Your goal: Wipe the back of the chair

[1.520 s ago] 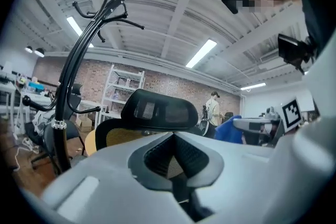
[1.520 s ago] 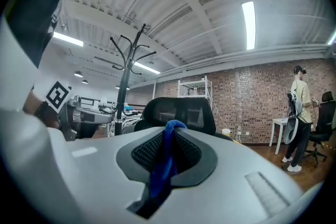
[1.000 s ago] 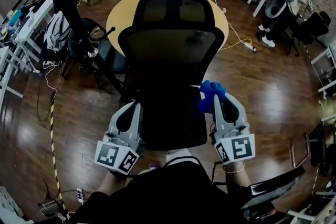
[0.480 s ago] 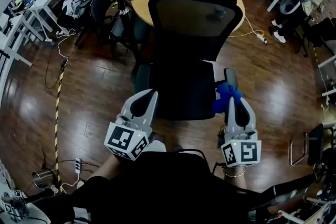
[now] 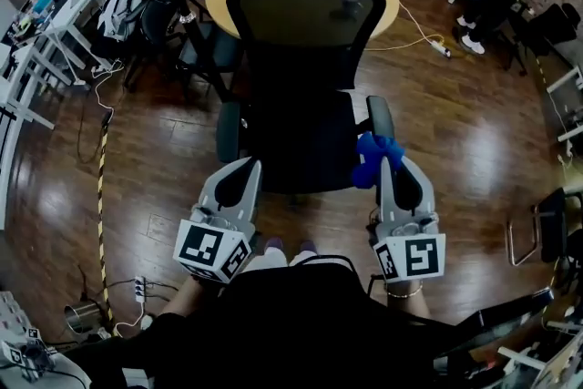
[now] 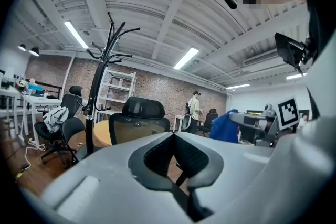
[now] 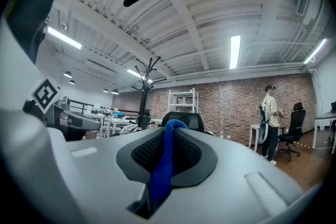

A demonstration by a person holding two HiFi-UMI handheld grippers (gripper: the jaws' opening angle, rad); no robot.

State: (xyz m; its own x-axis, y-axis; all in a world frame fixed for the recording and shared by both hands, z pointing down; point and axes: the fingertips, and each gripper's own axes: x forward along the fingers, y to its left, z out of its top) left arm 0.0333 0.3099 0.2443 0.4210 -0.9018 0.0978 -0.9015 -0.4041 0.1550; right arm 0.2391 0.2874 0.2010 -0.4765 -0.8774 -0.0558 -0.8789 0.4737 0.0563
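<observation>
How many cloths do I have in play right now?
1: the blue cloth, clamped in the right hand-held gripper beside a chair armrest. The left hand-held gripper is shut on nothing. No other cloth shows, though one could be hidden.

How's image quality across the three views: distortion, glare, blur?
Head view: strong fisheye bend, light glare on the wood floor, chair sharp. Left gripper view: dark round vignette, near fingers soft, room behind sharper. Right gripper view: same vignette, bright ceiling strip lights, blue cloth pinched in the fingers slightly soft.
</observation>
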